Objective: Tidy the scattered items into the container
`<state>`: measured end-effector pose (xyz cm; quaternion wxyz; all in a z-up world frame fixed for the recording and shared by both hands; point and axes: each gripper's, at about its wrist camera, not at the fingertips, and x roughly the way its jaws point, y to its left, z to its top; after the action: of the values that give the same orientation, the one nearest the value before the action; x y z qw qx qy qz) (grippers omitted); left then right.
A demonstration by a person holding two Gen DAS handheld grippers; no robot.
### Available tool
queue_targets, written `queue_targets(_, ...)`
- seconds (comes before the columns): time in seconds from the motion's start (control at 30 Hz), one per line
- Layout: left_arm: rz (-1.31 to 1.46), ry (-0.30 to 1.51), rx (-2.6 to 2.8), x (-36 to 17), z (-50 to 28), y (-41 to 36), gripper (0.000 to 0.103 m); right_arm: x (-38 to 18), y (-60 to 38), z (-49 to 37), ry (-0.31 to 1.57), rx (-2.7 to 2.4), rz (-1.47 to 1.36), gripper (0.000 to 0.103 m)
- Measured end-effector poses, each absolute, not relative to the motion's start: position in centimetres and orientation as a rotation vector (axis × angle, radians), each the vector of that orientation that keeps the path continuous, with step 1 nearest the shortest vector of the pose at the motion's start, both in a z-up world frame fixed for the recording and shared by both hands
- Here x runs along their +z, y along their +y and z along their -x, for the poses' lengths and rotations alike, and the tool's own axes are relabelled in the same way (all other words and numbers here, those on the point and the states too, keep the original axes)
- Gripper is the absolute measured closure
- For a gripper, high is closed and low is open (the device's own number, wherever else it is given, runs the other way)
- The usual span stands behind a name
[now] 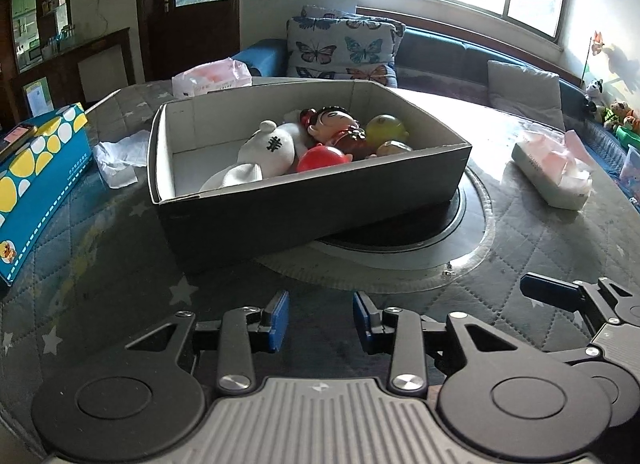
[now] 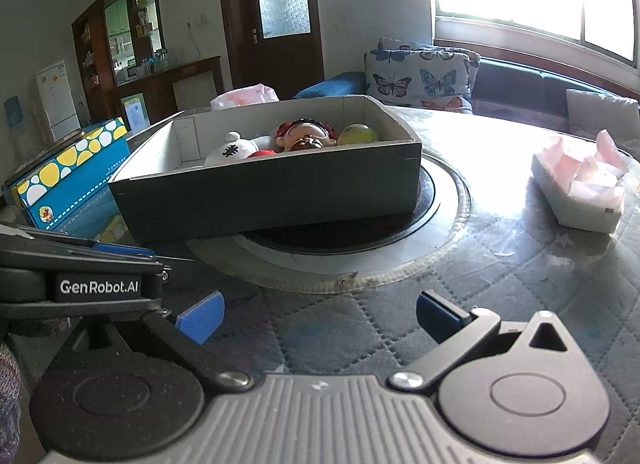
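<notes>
We see the blue tissue box at the table's left edge, crumpled white paper between it and the container. The grey box sits mid-table, its right end overhanging the black turntable disc; walls upright, top open. Inside, packed toward the far right corner: white plush, red ball, doll, yellow-green ball; its left interior floor is bare. Right of it, a pink tissue pack lies well apart near the table edge. Our left gripper hangs low over the quilted cover, jaws narrowly parted, nothing between them. Our right gripper sits just beside it, jaws spread wide, empty. Open quilt between both grippers and the box.
</notes>
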<state>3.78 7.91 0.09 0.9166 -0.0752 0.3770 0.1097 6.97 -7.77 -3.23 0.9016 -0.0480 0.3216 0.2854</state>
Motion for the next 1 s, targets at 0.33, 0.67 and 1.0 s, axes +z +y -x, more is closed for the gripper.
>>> queue_targets(0.33, 0.151, 0.775, 0.233, -0.02, -3.91, 8.07, 0.066, -3.35, -7.57, -6.99, 0.667, 0.590, 0.103, 0.000)
queue_targets(0.67, 0.144, 0.772, 0.248, -0.10, -3.77, 8.10, 0.066, -3.30, -7.61, -7.01, 0.670, 0.591, 0.103, 0.000)
queue_targets(1.0, 0.142, 0.777, 0.259, -0.11, -3.67, 8.13, 0.066, -3.42, -7.35, -6.94, 0.674, 0.596, 0.107, 0.000)
